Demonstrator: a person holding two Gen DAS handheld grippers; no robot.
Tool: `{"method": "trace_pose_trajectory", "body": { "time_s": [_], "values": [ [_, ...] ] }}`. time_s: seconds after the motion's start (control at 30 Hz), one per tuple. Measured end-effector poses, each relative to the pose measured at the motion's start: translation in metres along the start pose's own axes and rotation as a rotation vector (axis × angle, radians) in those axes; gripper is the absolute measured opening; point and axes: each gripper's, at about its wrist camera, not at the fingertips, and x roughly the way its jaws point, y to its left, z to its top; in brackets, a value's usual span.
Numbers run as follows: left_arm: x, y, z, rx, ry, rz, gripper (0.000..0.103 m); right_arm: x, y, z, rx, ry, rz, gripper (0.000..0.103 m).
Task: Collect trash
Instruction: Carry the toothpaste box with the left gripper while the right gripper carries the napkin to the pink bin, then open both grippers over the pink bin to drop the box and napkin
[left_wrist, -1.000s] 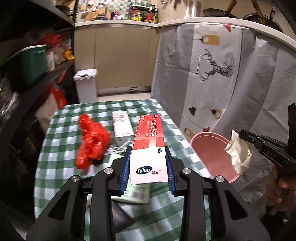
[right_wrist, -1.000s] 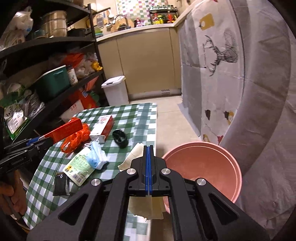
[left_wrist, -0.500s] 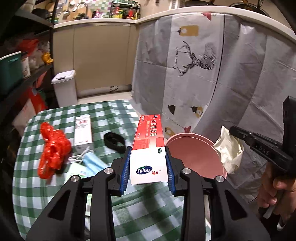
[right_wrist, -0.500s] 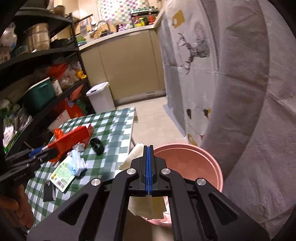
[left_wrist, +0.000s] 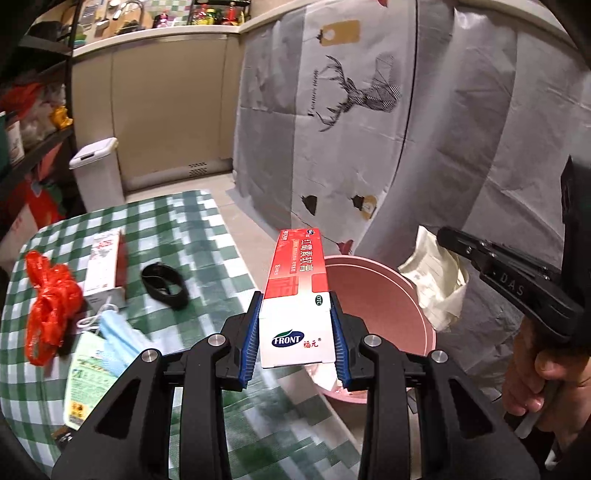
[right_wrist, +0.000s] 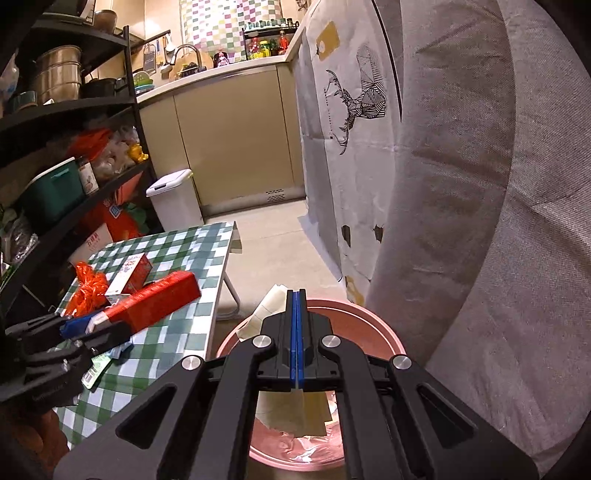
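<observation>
My left gripper (left_wrist: 295, 332) is shut on a long red and white box (left_wrist: 300, 280) and holds it over the table's right edge, its far end over the pink basin (left_wrist: 373, 299). My right gripper (right_wrist: 297, 339) is shut on a crumpled cream paper (right_wrist: 291, 410) and holds it above the same pink basin (right_wrist: 380, 332); that paper also shows in the left wrist view (left_wrist: 436, 273). The basin stands on the floor beside the green checked table (left_wrist: 199, 229) and holds some pale trash.
On the table lie a red plastic bag (left_wrist: 50, 295), a small white and red box (left_wrist: 105, 266), a black band (left_wrist: 164, 284), a blue face mask (left_wrist: 114, 332) and a green packet (left_wrist: 86, 373). A white bin (right_wrist: 175, 203) stands behind; shelves at left, draped sofa at right.
Both grippers have moved right, toward the basin. The red and white box now reaches over the basin's rim, and the paper hangs over the basin's inside.
</observation>
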Motion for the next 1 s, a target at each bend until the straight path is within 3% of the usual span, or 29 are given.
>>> {"method": "trace_pose_trajectory", "body": {
  "time_s": [1.0],
  "values": [
    [0.059,-0.036,-0.001,0.028,0.106,-0.058,0.036,0.029,-0.022,-0.002,0.032,0.040,-0.047,0.003]
  ]
}}
